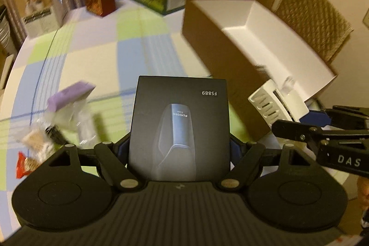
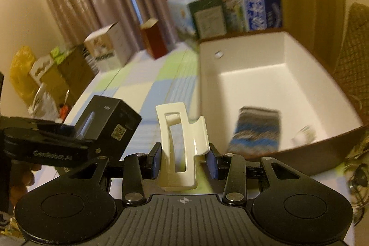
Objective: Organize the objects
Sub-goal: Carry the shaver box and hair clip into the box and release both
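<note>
Left gripper [image 1: 180, 149] pinching the black box [image 1: 180, 123], right gripper [image 2: 183, 159] pinching the hair clip [image 2: 182, 144]; clear the near wall of the white bin [image 2: 272, 75] before releasing.

Black tongs [image 1: 180, 149], blue pads [image 2: 156, 160], silver rivets, ribbed base.

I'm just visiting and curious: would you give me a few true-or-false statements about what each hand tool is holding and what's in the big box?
1. The left gripper holds a black box. True.
2. The right gripper is empty. False: its jaws clamp a cream hair clip.
3. The open white-lined box is empty. False: a blue striped item lies inside.
4. A checked cloth covers the table. True.
</note>
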{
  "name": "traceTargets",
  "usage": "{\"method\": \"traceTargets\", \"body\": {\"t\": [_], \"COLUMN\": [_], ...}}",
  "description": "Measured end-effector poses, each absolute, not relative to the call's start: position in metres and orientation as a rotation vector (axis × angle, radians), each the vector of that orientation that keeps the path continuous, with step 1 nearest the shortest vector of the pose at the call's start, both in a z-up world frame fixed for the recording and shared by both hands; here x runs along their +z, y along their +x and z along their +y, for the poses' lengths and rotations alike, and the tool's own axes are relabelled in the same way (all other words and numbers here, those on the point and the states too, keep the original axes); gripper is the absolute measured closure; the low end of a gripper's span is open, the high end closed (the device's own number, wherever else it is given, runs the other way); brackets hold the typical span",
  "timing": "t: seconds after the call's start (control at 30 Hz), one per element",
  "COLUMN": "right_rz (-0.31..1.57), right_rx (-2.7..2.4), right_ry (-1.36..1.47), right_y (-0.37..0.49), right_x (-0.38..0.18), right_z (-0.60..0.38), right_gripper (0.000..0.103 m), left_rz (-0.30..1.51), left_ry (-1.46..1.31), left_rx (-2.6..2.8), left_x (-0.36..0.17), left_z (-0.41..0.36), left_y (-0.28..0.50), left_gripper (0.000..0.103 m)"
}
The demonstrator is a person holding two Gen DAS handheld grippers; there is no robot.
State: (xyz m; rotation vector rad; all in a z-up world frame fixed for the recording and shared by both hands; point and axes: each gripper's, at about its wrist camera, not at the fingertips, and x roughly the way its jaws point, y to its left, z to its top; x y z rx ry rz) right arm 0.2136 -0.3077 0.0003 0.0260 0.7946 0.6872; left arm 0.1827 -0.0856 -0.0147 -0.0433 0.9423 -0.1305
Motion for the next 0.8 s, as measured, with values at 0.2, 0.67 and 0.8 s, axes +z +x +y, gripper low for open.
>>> {"method": "traceTargets", "body": {"t": [0.2, 0.67, 0.8], "right_rz": [0.759, 0.764, 0.796], "right_rx": [0.603, 0.53, 0.538], "right_ry": [0.049, 0.007, -0.027], "right_y": [0.252, 0.368, 0.393], "right_x": [0.016, 0.005, -0.009], "right_z": [-0.348, -0.384, -0.378], "right_gripper": [0.066, 0.066, 0.066], "left_rz": [0.889, 0.821, 0.84], "left_ry": [-0.05, -0.026, -0.011], "left_rx": [-0.192, -0.269, -0.241], "left_x": [0.007, 0.021, 0.01], "left_z": [-0.123, -0.221, -0.236], "left_y": [0.202, 0.298, 0.329], "left_gripper": [0.027, 0.027, 0.027]}}
